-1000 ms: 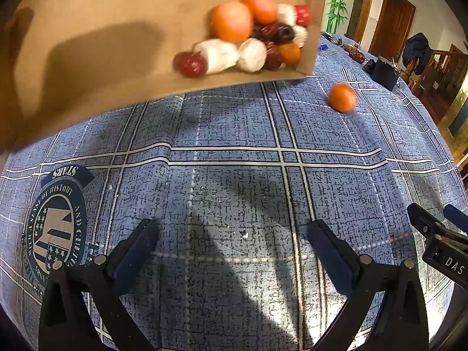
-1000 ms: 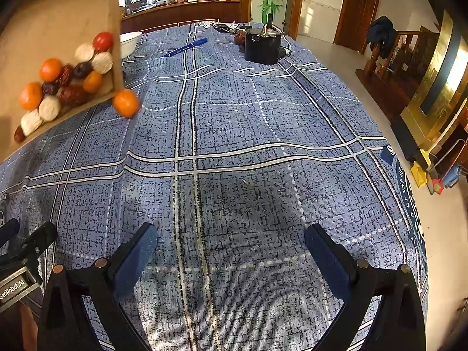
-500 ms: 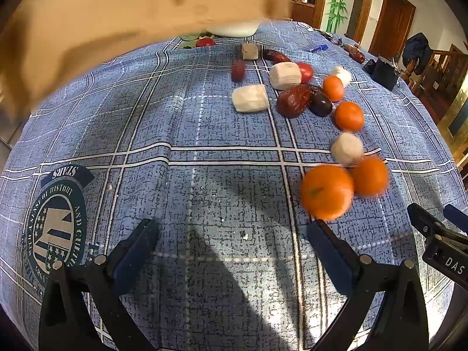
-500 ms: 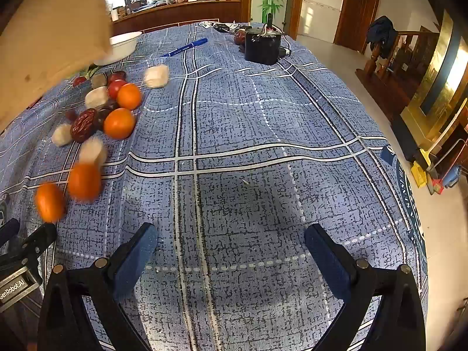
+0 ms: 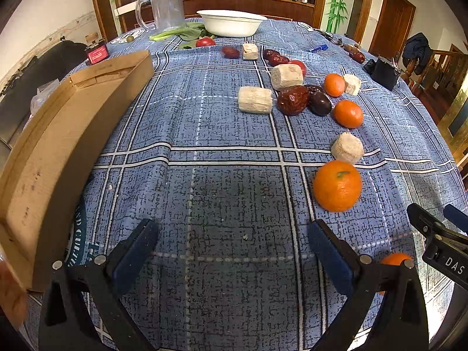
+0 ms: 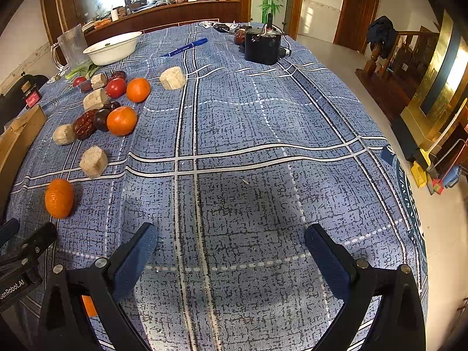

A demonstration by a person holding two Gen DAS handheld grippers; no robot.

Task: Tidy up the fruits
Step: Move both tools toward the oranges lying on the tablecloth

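both grippers, left (image 5: 232, 253) and right (image 6: 229, 251), spread wide and empty above the tablecloth (image 5: 228, 146); loose oranges (image 5: 337, 185), dates (image 5: 293, 99) scattered right of the cardboard tray (image 5: 55, 152), liable to roll off if nudged.

four oranges (image 5: 337, 185) lie on the right side, the nearest one half hidden low at the right edge. five pale cylindrical chunks (image 5: 255, 99) are scattered among them. two red tomatoes (image 5: 204, 41) sit toward the far end. one dark plum (image 5: 320, 103) lies in the middle cluster. the dried red dates (image 5: 293, 100) overlap, so the count is unsure: at least five, one of them far right beside the one black box (image 6: 261, 46). also one white bowl (image 5: 231, 14), one clear jug (image 5: 167, 7), one blue pen (image 6: 185, 47), one bunch of leafy greens (image 5: 181, 32) and one cardboard tray (image 5: 58, 146) at left.
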